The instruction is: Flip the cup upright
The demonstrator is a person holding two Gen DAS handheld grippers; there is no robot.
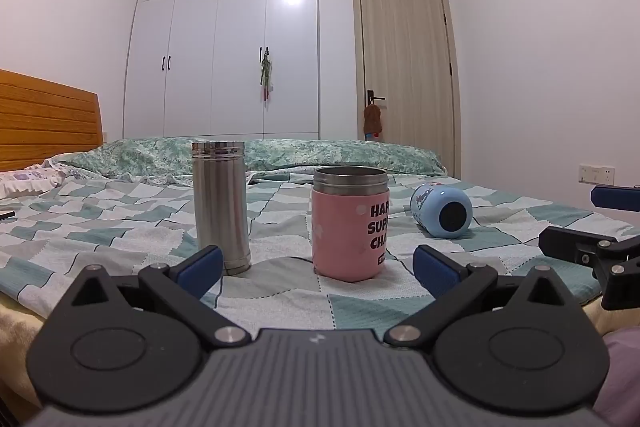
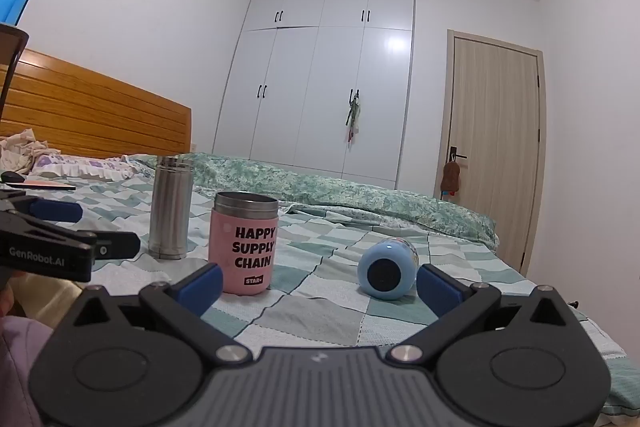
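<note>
Bedroom, checkered bedspread (image 1: 120, 219), white wardrobe (image 1: 224, 39), wooden door (image 2: 496, 131)
blue cup (image 2: 386, 269) lies on its side right of the pink cup (image 2: 244, 243); left gripper (image 1: 318, 267) and right gripper (image 2: 318, 281) both spread, empty

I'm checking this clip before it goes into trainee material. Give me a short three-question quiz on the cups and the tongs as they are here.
1. True or false: the blue cup lies on its side on the bed.
2. Which cup stands between the other two? A) the steel cup B) the pink cup C) the blue one
3. Fill in: both the left tongs and the right tongs are ____ and hold nothing.

Key: 1 true; 2 B; 3 open.
</note>
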